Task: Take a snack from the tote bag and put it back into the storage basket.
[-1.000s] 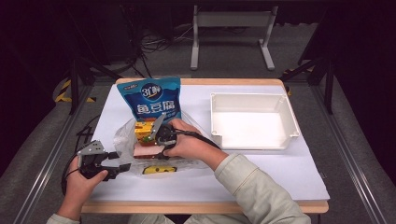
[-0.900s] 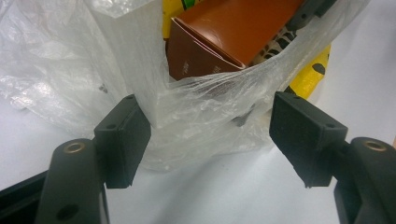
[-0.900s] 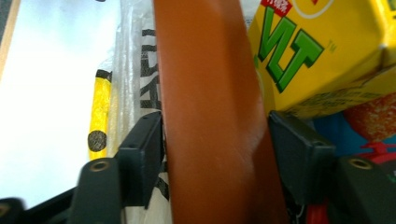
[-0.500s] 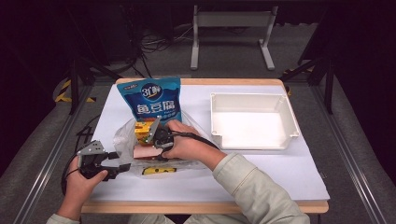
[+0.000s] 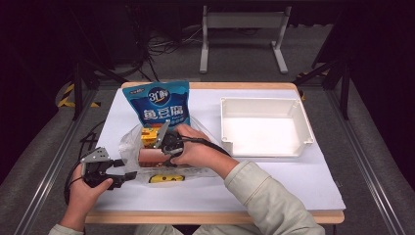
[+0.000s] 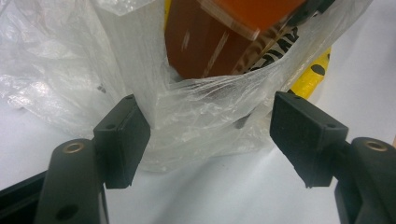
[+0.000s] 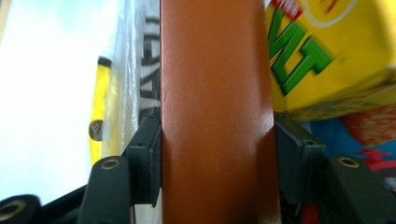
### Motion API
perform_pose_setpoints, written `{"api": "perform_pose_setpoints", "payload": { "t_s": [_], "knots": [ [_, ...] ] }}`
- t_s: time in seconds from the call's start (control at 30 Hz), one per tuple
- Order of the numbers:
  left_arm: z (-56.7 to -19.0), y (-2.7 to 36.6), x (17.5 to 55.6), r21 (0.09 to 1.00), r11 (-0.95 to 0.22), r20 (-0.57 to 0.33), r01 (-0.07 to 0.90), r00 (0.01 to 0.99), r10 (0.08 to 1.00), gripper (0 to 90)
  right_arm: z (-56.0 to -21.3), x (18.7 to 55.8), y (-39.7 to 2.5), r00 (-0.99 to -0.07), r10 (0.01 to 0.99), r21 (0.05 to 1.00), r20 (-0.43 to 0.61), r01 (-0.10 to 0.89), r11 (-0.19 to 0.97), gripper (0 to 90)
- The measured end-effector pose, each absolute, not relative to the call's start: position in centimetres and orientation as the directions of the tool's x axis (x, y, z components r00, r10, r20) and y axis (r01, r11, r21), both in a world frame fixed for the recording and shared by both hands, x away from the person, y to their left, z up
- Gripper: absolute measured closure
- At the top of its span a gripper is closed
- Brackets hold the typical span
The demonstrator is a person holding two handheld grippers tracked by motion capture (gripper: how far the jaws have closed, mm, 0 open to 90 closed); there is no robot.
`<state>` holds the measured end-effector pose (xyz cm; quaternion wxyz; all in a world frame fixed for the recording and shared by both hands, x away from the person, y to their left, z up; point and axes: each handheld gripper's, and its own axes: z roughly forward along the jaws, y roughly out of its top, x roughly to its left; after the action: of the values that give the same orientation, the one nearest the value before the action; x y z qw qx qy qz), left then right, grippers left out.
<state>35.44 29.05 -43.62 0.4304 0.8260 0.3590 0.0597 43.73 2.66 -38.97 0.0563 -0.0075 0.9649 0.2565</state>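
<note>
A clear plastic bag [image 5: 128, 146] lies on the white table, left of centre. My right gripper [image 5: 159, 149] reaches into its mouth and is shut on a brown box [image 5: 150, 157]. In the right gripper view, both pads press the sides of the brown box [image 7: 215, 116], and a yellow box [image 7: 327, 56] lies beside it. My left gripper [image 5: 126, 170] stands open at the bag's left edge. In the left gripper view, the crumpled bag rim [image 6: 201, 112] lies between the jaws, with the brown box [image 6: 205, 42] beyond it.
A blue snack pouch [image 5: 155, 105] lies just behind the bag. An empty white tray [image 5: 307, 128] sits at the right. A yellow packet [image 5: 164, 178] lies under the bag's front edge. The person's right forearm crosses the table's front middle.
</note>
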Motion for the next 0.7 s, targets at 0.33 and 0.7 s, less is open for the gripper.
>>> {"api": "perform_pose_setpoints", "payload": {
  "t_s": [0.33,0.7],
  "knots": [
    [-43.6,29.0,35.5,0.761,-0.366,-0.205,0.535,0.734,0.648,26.7,-36.3,43.2,1.9,-0.995,0.031,0.599,-0.094,-0.031,0.8,42.8],
    [-43.4,29.1,35.5,0.771,-0.356,-0.201,0.527,0.733,0.65,21.0,-33.2,42.5,1.7,-0.995,0.031,0.672,-0.095,-0.041,0.74,42.8]
  ]
}}
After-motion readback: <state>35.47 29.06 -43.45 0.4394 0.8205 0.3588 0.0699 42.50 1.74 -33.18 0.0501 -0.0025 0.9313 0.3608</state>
